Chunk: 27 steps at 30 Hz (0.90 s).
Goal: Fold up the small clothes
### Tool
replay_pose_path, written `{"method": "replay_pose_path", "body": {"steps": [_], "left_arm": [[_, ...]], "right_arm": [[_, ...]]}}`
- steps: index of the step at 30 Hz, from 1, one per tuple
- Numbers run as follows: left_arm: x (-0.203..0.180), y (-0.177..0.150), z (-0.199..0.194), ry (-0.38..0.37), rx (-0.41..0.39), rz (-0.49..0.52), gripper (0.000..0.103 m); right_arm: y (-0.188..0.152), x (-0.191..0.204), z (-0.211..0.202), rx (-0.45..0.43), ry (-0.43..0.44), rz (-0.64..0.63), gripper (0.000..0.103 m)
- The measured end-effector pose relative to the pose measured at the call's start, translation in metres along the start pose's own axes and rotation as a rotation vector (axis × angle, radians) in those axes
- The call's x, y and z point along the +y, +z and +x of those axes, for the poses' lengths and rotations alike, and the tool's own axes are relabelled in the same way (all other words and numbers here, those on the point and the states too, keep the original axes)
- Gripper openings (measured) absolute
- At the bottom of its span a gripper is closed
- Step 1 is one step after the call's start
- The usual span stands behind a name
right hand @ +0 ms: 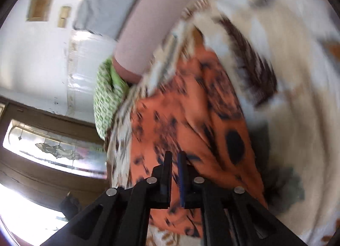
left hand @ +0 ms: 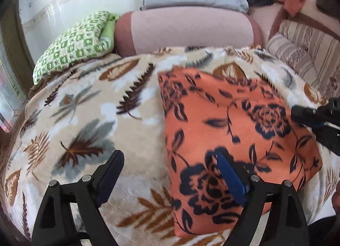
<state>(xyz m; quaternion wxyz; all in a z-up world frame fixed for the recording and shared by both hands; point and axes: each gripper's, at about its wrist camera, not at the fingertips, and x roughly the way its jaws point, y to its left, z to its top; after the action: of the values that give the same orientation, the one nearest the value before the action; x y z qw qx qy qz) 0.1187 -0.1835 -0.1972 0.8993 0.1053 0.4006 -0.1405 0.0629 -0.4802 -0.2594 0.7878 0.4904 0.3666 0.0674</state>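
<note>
While the orange flowered cloth lies on the leaf-patterned blanket of the bed, both claws work at its edges.

Left claw: released, jaws standing wide, nothing between them. Its blue-padded finger hangs over the cloth's near left part; the other finger is over bare blanket. The cloth's left edge runs from about 12 to 6 o'clock between the two fingers, so the fabric lies mostly toward 2 o'clock from this claw.

Right claw: clenched, jaws nearly together. In its own view the cloth spreads from the fingertips toward 12 o'clock, long axis roughly 12 to 6. Whether fabric is pinched in the narrow gap I cannot tell; the view is smeared.

In the left view the right claw sits at 3 o'clock at the cloth's right edge, so I judge it the nearer one for lifting that edge.

Hard to read: layering of the cloth, its far corner, and its bottom edge behind the left claw. A green checked pillow and pink bolster lie beyond.
</note>
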Motion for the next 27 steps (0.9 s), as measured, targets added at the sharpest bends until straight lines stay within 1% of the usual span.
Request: {"method": "replay_pose_path", "body": {"steps": [1, 3, 5, 8, 11, 14, 15, 16, 18, 22, 24, 25, 27], "left_arm": [[0.002, 0.003, 0.001, -0.001, -0.005, -0.005, 0.09], [0.005, 0.009, 0.005, -0.005, -0.007, -0.006, 0.09], [0.009, 0.015, 0.015, -0.002, 0.002, -0.011, 0.09], [0.015, 0.02, 0.029, -0.001, 0.018, -0.023, 0.09], [0.02, 0.025, 0.038, -0.013, 0.002, -0.032, 0.09], [0.021, 0.028, 0.047, -0.017, -0.006, -0.024, 0.09], [0.021, 0.029, 0.05, -0.022, -0.01, -0.026, 0.09], [0.02, 0.03, 0.053, -0.025, -0.009, -0.027, 0.09], [0.019, 0.03, 0.058, -0.027, -0.007, -0.025, 0.09], [0.018, 0.028, 0.064, -0.037, -0.014, -0.022, 0.09], [0.019, 0.028, 0.065, -0.042, -0.007, -0.03, 0.09], [0.02, 0.028, 0.065, -0.046, -0.003, -0.034, 0.09], [0.021, 0.029, 0.064, -0.048, -0.002, -0.033, 0.09]], "right_arm": [[0.003, 0.007, -0.003, -0.038, -0.005, -0.021, 0.008], [0.009, 0.021, -0.004, -0.078, 0.003, -0.053, 0.008], [0.014, 0.034, 0.002, -0.087, -0.002, -0.083, 0.008], [0.029, 0.044, 0.025, -0.095, -0.041, -0.089, 0.008], [0.05, 0.046, 0.034, -0.117, -0.086, -0.081, 0.008], [0.063, 0.037, 0.049, -0.098, -0.159, -0.08, 0.008], [0.065, 0.035, 0.057, -0.08, -0.196, -0.071, 0.008], [0.069, 0.026, 0.068, -0.043, -0.248, -0.049, 0.006], [0.071, 0.012, 0.084, 0.003, -0.302, -0.008, 0.006], [0.078, 0.007, 0.086, 0.015, -0.286, 0.019, 0.005], [0.081, 0.01, 0.085, -0.002, -0.287, 0.028, 0.006], [0.082, 0.014, 0.086, -0.015, -0.296, 0.018, 0.008], [0.082, 0.029, 0.085, -0.043, -0.28, -0.026, 0.008]]}}
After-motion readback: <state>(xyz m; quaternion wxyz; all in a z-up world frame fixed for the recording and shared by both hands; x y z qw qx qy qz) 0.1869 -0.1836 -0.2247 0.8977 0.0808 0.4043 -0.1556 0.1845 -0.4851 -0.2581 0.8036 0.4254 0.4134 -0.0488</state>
